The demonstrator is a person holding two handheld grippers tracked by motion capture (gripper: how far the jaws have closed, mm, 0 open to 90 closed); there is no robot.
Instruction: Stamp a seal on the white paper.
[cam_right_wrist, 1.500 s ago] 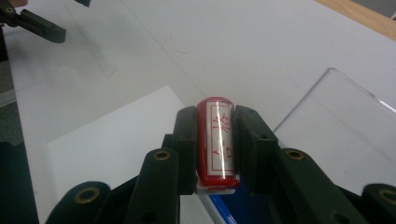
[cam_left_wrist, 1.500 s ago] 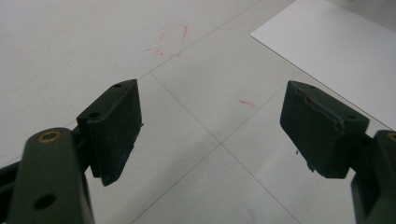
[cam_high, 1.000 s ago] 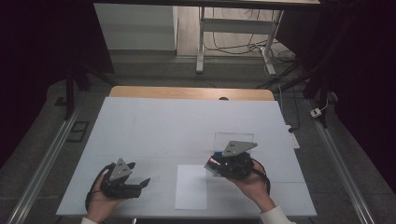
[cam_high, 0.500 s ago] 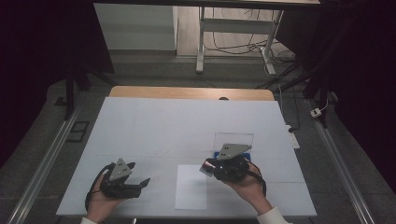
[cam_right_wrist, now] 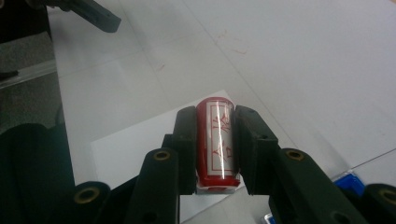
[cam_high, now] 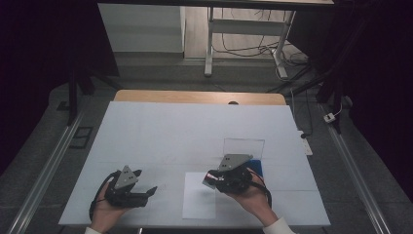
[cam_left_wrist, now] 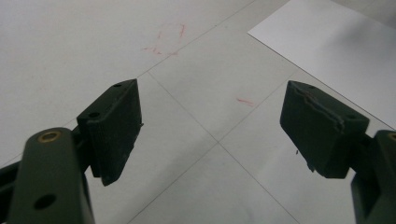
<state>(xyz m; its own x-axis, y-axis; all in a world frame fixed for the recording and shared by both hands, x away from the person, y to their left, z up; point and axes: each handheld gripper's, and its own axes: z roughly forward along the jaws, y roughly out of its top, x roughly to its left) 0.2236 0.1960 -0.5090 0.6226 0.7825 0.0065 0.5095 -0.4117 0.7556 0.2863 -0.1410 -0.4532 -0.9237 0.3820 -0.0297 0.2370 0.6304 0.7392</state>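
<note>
White table (cam_high: 195, 126) before you holds a paper sheet (cam_high: 197, 204) at 6 o'clock. Your right gripper (cam_right_wrist: 215, 140) pinches a red stamp (cam_right_wrist: 215, 135) above it. Your left gripper (cam_left_wrist: 210, 126), at 8 o'clock, stands spread.

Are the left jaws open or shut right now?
Open: the left gripper shows its jaws wide apart with bare table between them.
</note>
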